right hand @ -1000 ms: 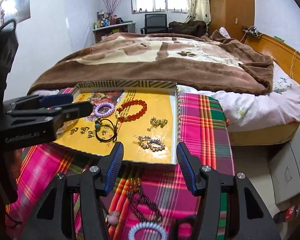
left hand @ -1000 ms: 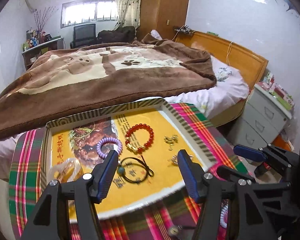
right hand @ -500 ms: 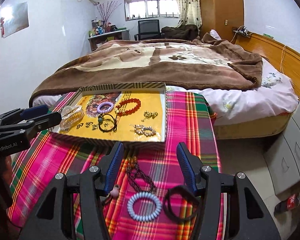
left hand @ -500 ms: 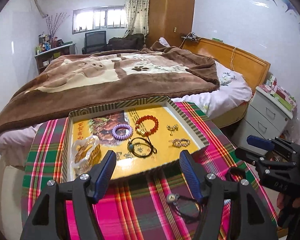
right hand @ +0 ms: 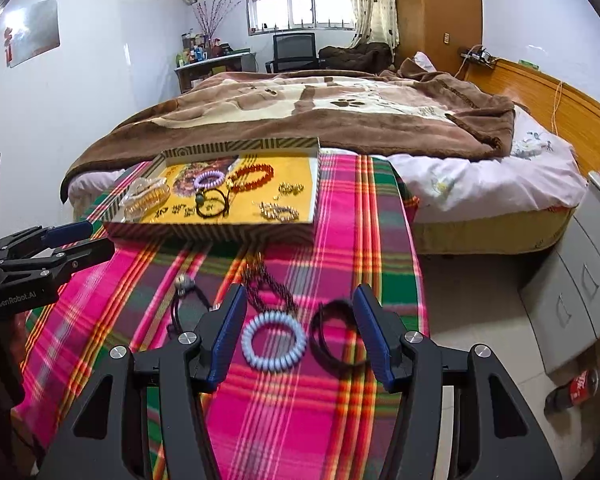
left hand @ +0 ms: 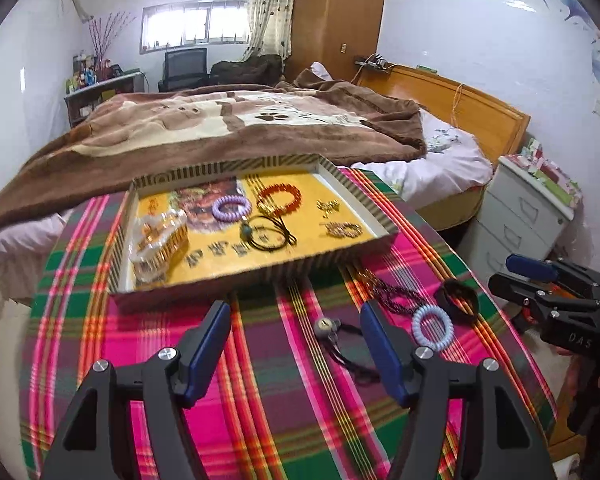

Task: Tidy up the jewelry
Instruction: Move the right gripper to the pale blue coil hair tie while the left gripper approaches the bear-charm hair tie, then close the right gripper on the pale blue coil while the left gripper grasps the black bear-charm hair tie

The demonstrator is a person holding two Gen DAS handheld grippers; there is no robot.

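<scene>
The left gripper (left hand: 294,344) hangs over the desk (left hand: 260,400) with jaws apart, holding nothing. The right gripper (right hand: 300,330) has jaws apart around the pale blue coil band (right hand: 274,342). I think it must close next, then carry it to the tray (right hand: 216,232).

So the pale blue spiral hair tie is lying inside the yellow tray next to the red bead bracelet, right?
Not quite. The pale blue spiral hair tie lies outside the yellow tray, on the plaid cloth in front of it, beside a black band. The right wrist view shows this. The red bead bracelet is in the tray; the spiral tie near it is purple.
</scene>
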